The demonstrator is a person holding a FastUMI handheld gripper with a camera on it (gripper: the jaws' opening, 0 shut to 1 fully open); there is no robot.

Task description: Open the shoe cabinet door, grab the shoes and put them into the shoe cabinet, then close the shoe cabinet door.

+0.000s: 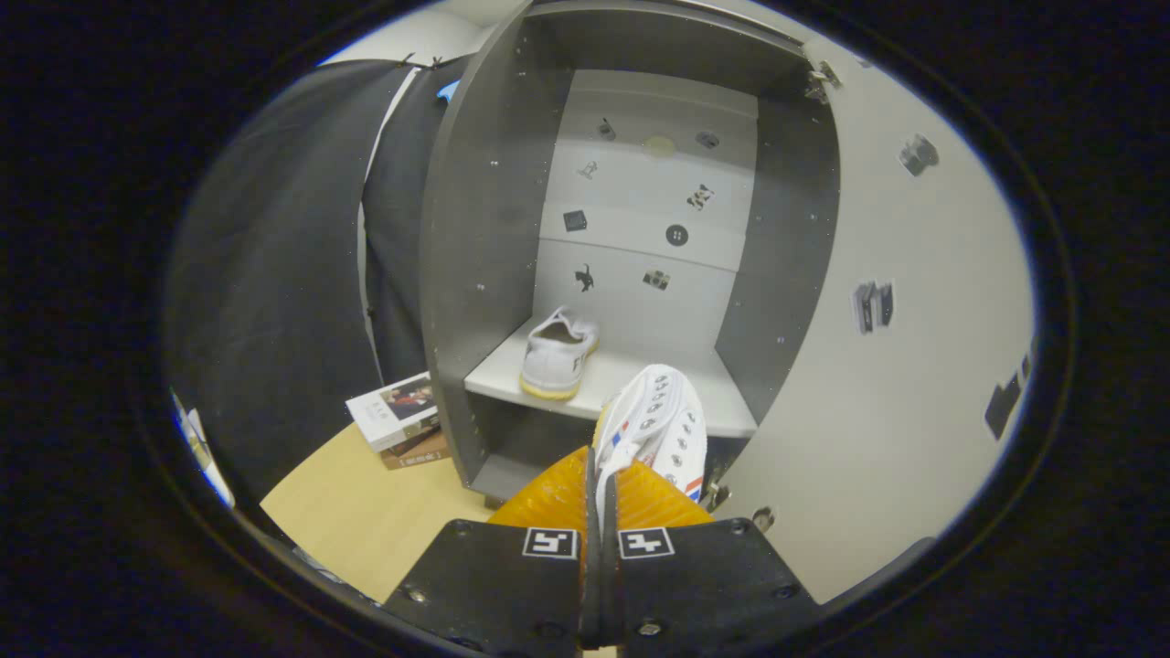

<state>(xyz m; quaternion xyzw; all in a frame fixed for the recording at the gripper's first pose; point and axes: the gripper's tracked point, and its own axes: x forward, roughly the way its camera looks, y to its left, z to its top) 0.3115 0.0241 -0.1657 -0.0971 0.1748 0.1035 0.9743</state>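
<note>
Gripper [600,489] is clamped on a white sneaker [656,422]: both fingers [558,493] are pressed nearly together, with a thin edge of the shoe pinched between them. This sneaker is held up just ahead of the fingertips, in front of the cabinet shelf's front edge and toward its right end. Rows of metal eyelets are seen along its upper, plus red and blue stripe marks on the side and a yellowish sole edge on the left.

A second white sneaker [558,352] is already set on the shelf [512,375] inside the shoe cabinet [484,228], left of centre, resting on its yellowish sole. It is well apart from the held shoe.

The cabinet is seen open: grey side walls, pale back panel dotted with small dark stickers. Its door [896,366] is swung out to the right, pale on the inner face, with a few dark stickers on it and hinges [821,80] visible at the top corner. A lower compartment is seen under the shelf; its contents cannot be made out.

Left of the cabinet, a small stack of books [398,419] is laid on the light wooden floor [366,521], touching or just beside the cabinet's left wall.
</note>
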